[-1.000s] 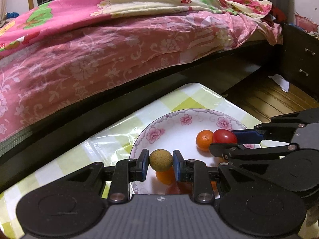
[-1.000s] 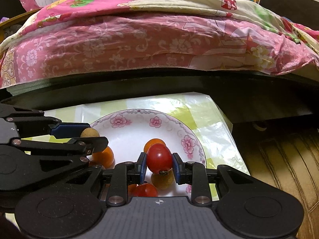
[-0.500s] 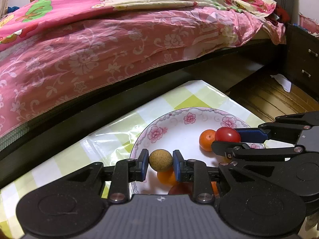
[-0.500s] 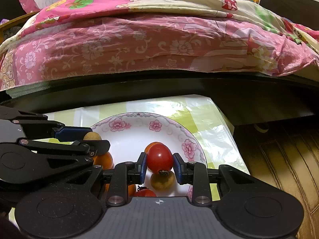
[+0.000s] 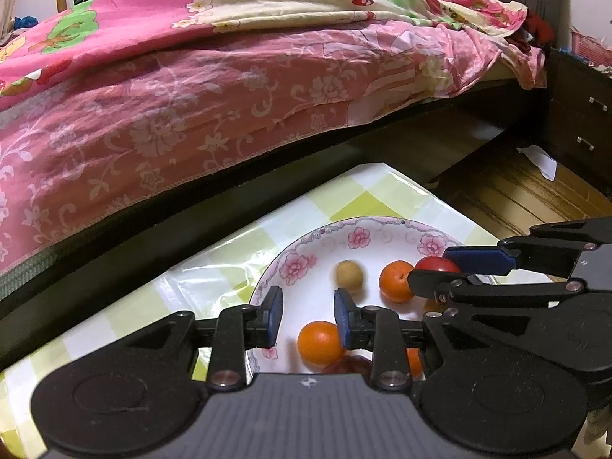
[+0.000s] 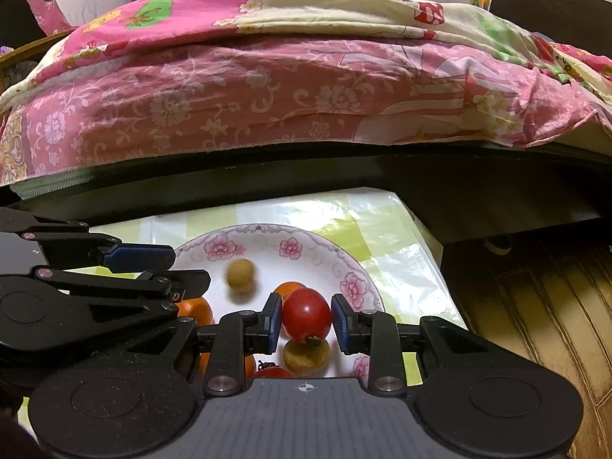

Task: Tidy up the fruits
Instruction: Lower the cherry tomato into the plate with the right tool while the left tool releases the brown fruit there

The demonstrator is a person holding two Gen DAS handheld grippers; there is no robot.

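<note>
Hovering over the flowered plate [image 5: 302, 248], the left gripper [image 5: 308, 315] was seen with its jaws opening and nothing between the blue pads; the tan round fruit [image 5: 349, 275] was noted lying free on the white plate surface just beyond the fingertips, slightly blurred. The right gripper [image 6: 306, 319] was found clenched on a red tomato [image 6: 306, 315], held above the plate's near-right part. Under the tomato a second tan fruit [image 6: 306, 357] was recorded on the plate, and behind it an orange [image 6: 287, 287] was partly hidden. In the left wrist view, one orange [image 5: 397, 281] was noted near the plate's middle, just beside the right gripper's tips, and another orange [image 5: 319, 342] toward the near rim, just below the left gripper's right pad. The plate was observed resting on a table [image 5: 382, 199] covered in a yellow-green checked plastic cloth, close to its far right corner. Beyond the table's far edge a bed with a pink floral bedspread [image 6: 267, 95] was noted.
</note>
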